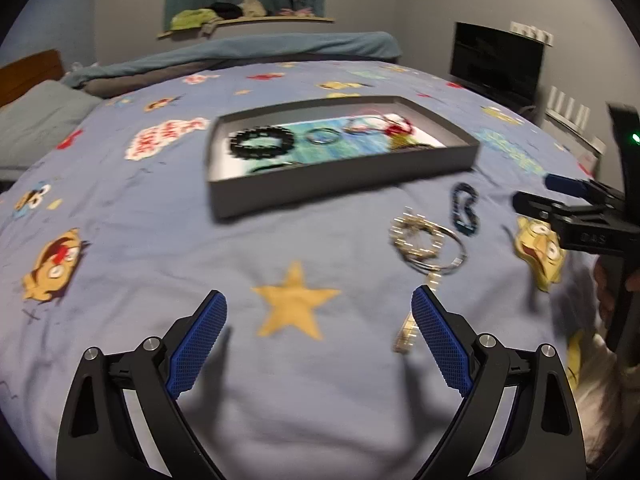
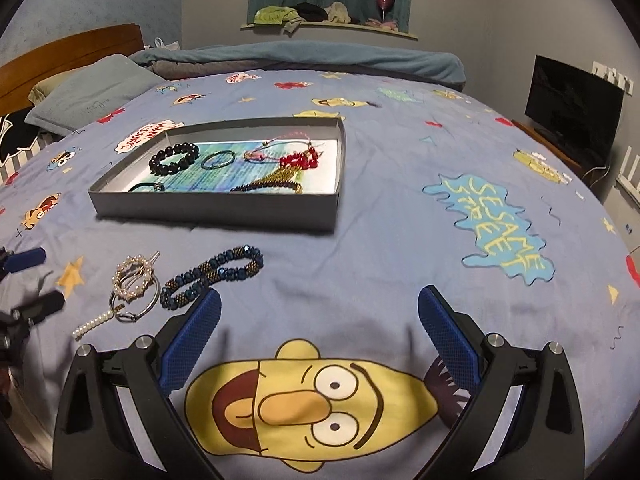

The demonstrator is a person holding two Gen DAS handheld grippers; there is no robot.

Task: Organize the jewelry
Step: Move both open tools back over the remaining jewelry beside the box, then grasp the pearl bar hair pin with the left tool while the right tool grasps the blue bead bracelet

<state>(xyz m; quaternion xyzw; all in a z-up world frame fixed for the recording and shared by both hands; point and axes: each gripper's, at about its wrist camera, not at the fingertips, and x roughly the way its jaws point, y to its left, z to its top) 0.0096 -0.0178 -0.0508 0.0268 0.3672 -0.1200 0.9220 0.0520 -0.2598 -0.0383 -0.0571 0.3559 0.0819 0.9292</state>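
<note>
A shallow grey tray lies on the blue cartoon bedspread. It holds a black bead bracelet, a thin ring bangle, red beads and a dark-and-gold chain. Nearer, on the spread, lie a blue bead bracelet, a pearl hair clip over a silver bangle, and a short pearl strand. My left gripper is open above a yellow star, just left of this pile. My right gripper is open, with its left finger beside the blue bracelet.
A grey pillow and wooden headboard are at the far left, and a rolled teal blanket lies along the far edge. A dark screen stands off the bed to the right. A person's hand holds the right gripper's handle.
</note>
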